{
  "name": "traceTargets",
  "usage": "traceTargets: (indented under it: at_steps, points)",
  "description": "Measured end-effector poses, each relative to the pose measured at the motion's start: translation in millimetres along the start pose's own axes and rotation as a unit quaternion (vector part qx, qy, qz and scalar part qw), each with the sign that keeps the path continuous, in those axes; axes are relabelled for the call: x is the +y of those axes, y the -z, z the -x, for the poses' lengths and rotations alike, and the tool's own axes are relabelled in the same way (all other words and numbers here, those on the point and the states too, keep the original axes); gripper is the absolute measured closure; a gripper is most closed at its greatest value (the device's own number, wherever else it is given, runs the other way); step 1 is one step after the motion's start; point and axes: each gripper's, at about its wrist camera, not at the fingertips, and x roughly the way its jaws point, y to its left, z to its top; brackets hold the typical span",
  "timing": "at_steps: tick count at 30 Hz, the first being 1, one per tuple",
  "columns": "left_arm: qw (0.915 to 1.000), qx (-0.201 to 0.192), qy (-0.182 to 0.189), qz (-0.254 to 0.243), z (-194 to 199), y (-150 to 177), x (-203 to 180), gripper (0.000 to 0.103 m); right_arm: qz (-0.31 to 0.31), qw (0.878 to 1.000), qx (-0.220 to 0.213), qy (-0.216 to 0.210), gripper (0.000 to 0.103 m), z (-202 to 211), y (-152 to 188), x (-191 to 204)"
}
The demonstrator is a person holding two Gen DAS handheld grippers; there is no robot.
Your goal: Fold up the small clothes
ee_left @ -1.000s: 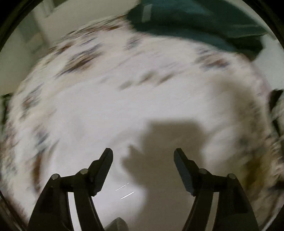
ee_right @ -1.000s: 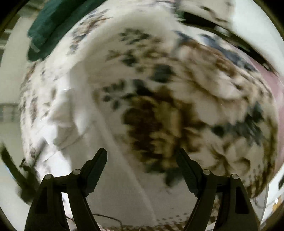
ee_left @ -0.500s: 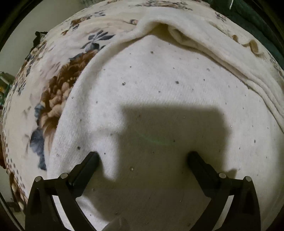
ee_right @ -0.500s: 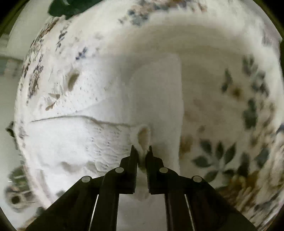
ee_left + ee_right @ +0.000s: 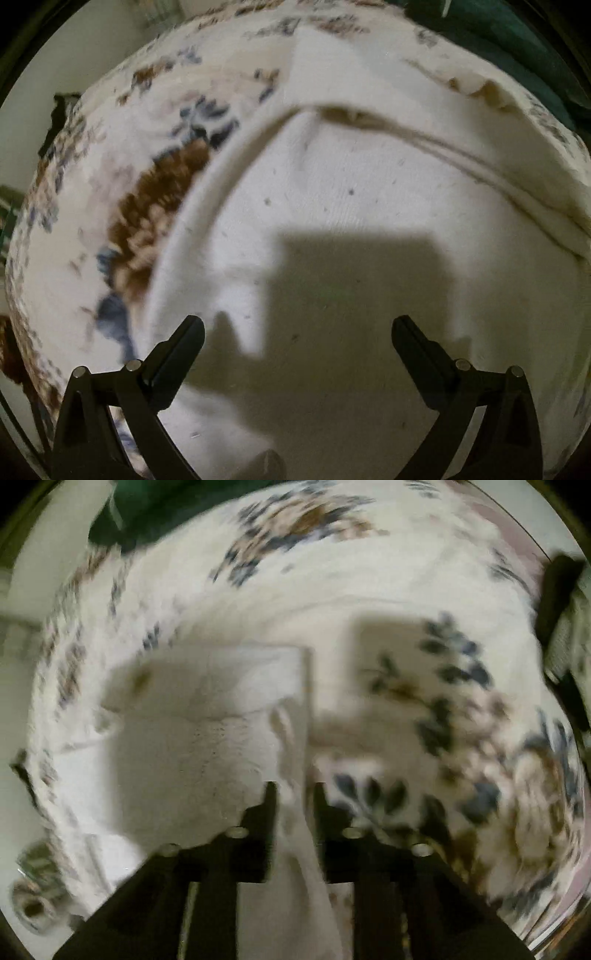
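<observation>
A white knit garment [image 5: 369, 184] lies spread on a floral bed cover [image 5: 155, 206]. My left gripper [image 5: 298, 325] hovers just above the garment's flat middle, open wide, with nothing between its fingers. In the right wrist view the garment [image 5: 207, 746] lies to the left, folded over with a straight right edge. A lifted strip of its cloth [image 5: 291, 738] runs up between the fingers of my right gripper [image 5: 294, 790]. Those jaws are opening, and the cloth still fills the narrow gap and touches both pads.
A dark green cloth [image 5: 517, 48] lies at the far edge of the bed, also visible in the right wrist view as the green cloth [image 5: 166, 509]. A dark object [image 5: 557, 598] sits at the bed's right edge. The floral cover [image 5: 443, 709] stretches right of the garment.
The left gripper widened fully and dropped close over the garment. The right gripper shut on a fold of white cloth, carried it sideways, and its jaws have now parted a little.
</observation>
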Motion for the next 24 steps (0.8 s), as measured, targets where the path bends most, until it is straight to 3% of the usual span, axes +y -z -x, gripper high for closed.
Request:
traceTargets:
  at_steps: [1,6,8,10,15,16,17,18,20,22,24]
  points:
    - [0.9999,-0.007,0.004,-0.007,8,1,1,0.000,-0.015,1.000,-0.004,-0.011,0.067,11,2,-11]
    - [0.9996,-0.018,0.012,-0.019,35,17,-2,0.000,-0.053,0.996,0.007,-0.064,0.066,15,-22,-56]
    - [0.9998,-0.013,0.012,-0.008,42,25,-7,0.000,-0.057,0.994,0.016,-0.093,0.054,-7,-44,-65]
    - [1.0000,-0.008,0.005,-0.001,52,38,-18,0.000,-0.069,0.988,0.029,-0.131,0.049,-40,-68,-66]
    - [0.9997,0.006,-0.025,0.002,77,74,-55,0.000,-0.060,0.971,0.109,-0.205,0.048,-116,-109,-45]
    - [0.9995,0.010,-0.029,0.001,83,82,-65,0.000,-0.046,0.968,0.133,-0.210,0.049,-128,-111,-37]
    - [0.9994,0.014,-0.030,-0.001,88,90,-76,0.000,-0.025,0.970,0.128,-0.204,0.080,-132,-113,-31]
    - [0.9993,0.017,-0.031,-0.005,91,96,-82,0.000,0.002,0.976,0.119,-0.185,0.096,-130,-115,-25]
    - [0.9990,0.023,-0.032,-0.020,95,108,-101,0.000,0.053,0.986,0.078,-0.138,0.097,-113,-123,-14]
    - [0.9982,0.034,-0.033,-0.037,96,121,-121,0.000,0.061,0.991,0.040,-0.116,0.097,-98,-141,-15]
    - [0.9976,0.046,-0.017,-0.048,94,131,-140,0.000,0.055,0.990,0.061,-0.111,0.097,-109,-152,-14]
